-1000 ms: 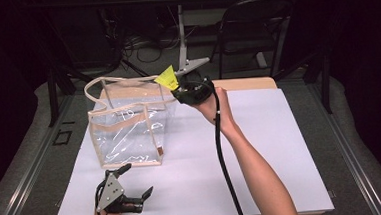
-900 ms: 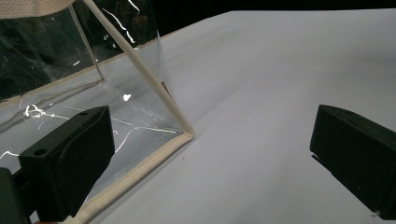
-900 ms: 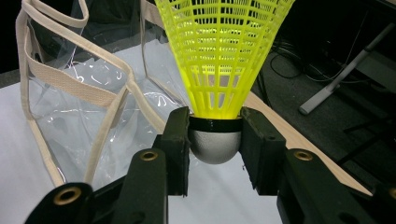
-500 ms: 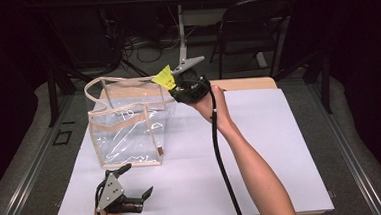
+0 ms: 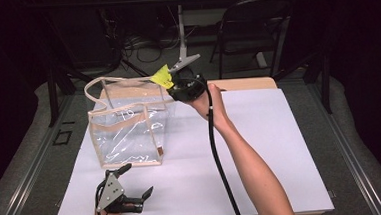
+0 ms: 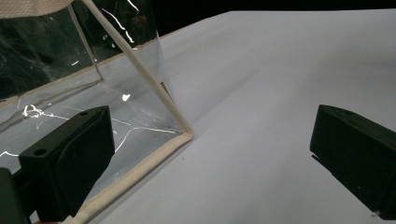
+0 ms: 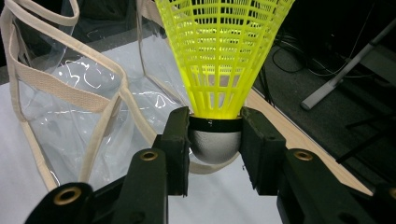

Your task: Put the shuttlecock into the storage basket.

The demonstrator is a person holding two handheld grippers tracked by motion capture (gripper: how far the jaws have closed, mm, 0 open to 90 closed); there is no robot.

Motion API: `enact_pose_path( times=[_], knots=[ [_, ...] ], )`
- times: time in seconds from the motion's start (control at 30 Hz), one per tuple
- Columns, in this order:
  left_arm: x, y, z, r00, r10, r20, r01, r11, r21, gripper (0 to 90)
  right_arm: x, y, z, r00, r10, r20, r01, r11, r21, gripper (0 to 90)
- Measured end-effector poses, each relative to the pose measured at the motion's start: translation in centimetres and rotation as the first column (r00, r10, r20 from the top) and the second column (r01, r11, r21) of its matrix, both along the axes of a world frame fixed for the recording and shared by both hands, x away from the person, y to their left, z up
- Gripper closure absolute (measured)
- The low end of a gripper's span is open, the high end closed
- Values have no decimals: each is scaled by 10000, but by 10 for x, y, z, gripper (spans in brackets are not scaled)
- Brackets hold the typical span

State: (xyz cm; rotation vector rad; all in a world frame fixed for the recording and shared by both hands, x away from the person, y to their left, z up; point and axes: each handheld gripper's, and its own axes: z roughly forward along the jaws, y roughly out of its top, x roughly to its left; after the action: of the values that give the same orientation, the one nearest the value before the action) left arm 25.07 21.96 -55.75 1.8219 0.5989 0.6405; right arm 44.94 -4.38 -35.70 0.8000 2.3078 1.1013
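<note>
A clear plastic tote bag [image 5: 127, 129] with beige trim and handles stands upright at the table's left middle. My right gripper [image 5: 169, 84] is raised at the bag's upper right rim, shut on a yellow shuttlecock [image 5: 162, 76]. In the right gripper view the jaws clamp the shuttlecock's grey cork base [image 7: 214, 144], its yellow skirt [image 7: 222, 51] pointing up beside the bag [image 7: 70, 107]. My left gripper [image 5: 133, 183] rests open near the table's front edge, just below the bag. In the left gripper view the bag's bottom corner [image 6: 184, 135] lies between the wide-spread jaws.
The white table top [image 5: 281, 147] stretches right of the bag. A black cable [image 5: 216, 151] trails from the right gripper along the forearm. A chair [image 5: 254, 28] and a stand with cables sit behind the table on the dark floor.
The right gripper with the shuttlecock has drifted slightly left toward the bag's rim. The left gripper has stayed put.
</note>
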Motion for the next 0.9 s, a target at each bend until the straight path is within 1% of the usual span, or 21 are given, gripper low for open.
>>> enact_pose_path(
  times=[0.5, 0.9],
  knots=[
    [0, 1, 0, 10000, 11, -11, -11, 10000, -35, 0, 9, 10, -7, 9997, -33, -231, 34, 10000, 17, 646],
    [0, 1, 0, 10000, -4, -3, 4, 10000, -26, 0, 12, 19, -12, 9994, -28, -338, 24, 9999, -110, 646]
  ],
)
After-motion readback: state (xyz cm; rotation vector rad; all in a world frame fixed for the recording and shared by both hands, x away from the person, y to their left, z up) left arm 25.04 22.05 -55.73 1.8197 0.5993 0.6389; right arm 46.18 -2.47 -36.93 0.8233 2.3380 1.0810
